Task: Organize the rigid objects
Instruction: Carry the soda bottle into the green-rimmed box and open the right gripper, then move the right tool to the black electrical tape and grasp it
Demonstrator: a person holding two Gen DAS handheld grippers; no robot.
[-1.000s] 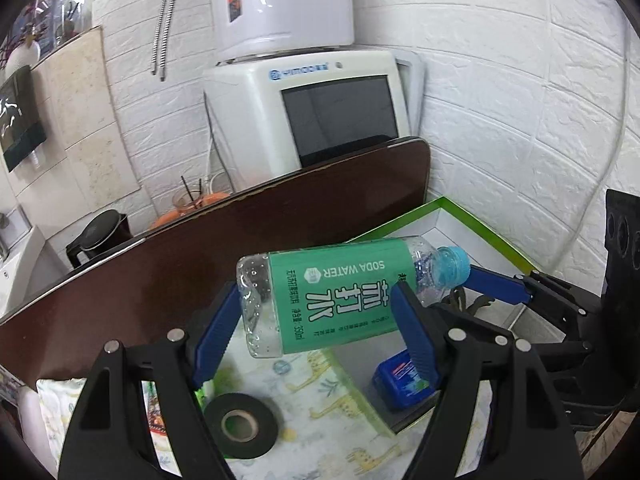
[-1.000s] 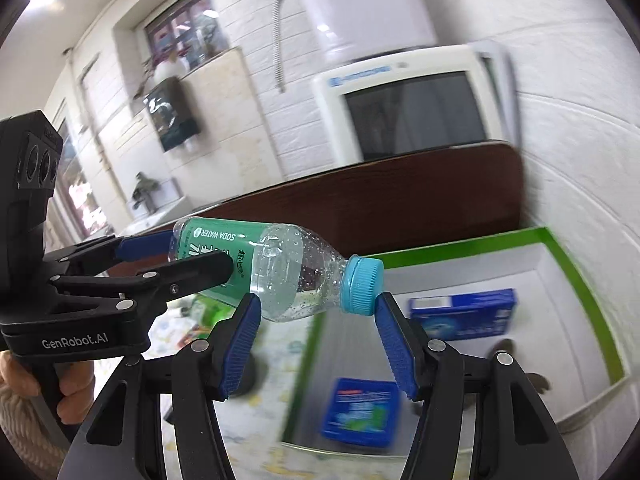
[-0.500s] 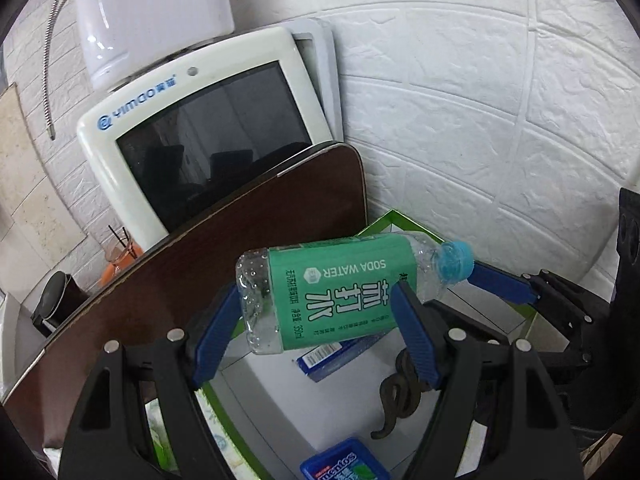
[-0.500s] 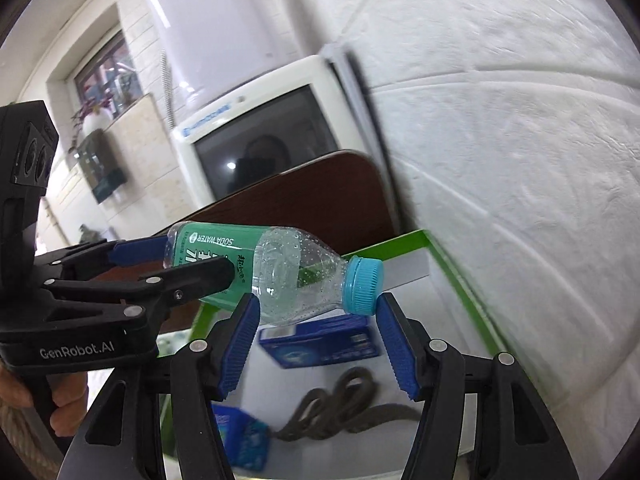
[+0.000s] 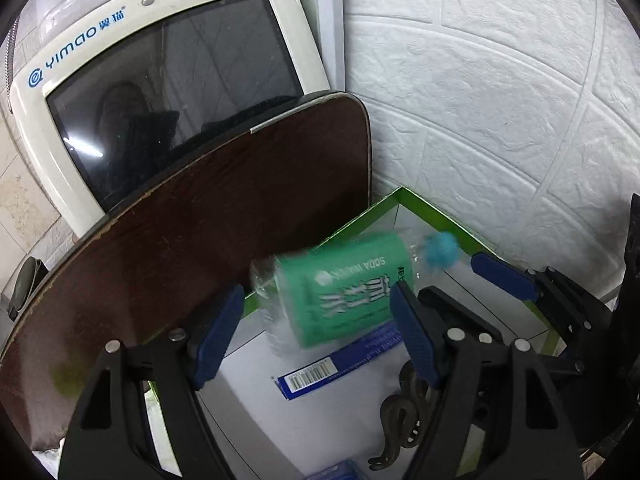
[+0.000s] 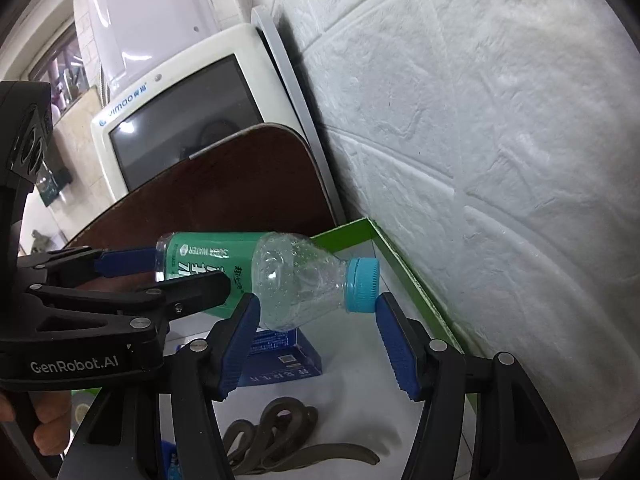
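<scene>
A clear soda-water bottle (image 5: 344,292) with a green label and blue cap lies sideways over the green-rimmed box (image 5: 436,210). It is motion-blurred in the left wrist view and has dropped clear of my left gripper (image 5: 316,336), whose jaws stand wide apart. In the right wrist view the bottle (image 6: 296,280) spans my right gripper (image 6: 316,340): its neck and cap rest between the two blue pads, which stand open at its sides. The left gripper's fingers (image 6: 124,292) sit beside the label.
The box (image 6: 404,264) holds a dark blue carton (image 5: 340,364), a dark coiled rubber toy (image 6: 280,436) and a small blue pack. A brown board (image 5: 200,232) and a white monitor (image 5: 160,64) stand behind. A white brick wall (image 6: 480,140) is at the right.
Both grippers carried the bottle right, from above the mat to over the box. The left gripper's jaws have opened, and the bottle is slipping down out of them.
</scene>
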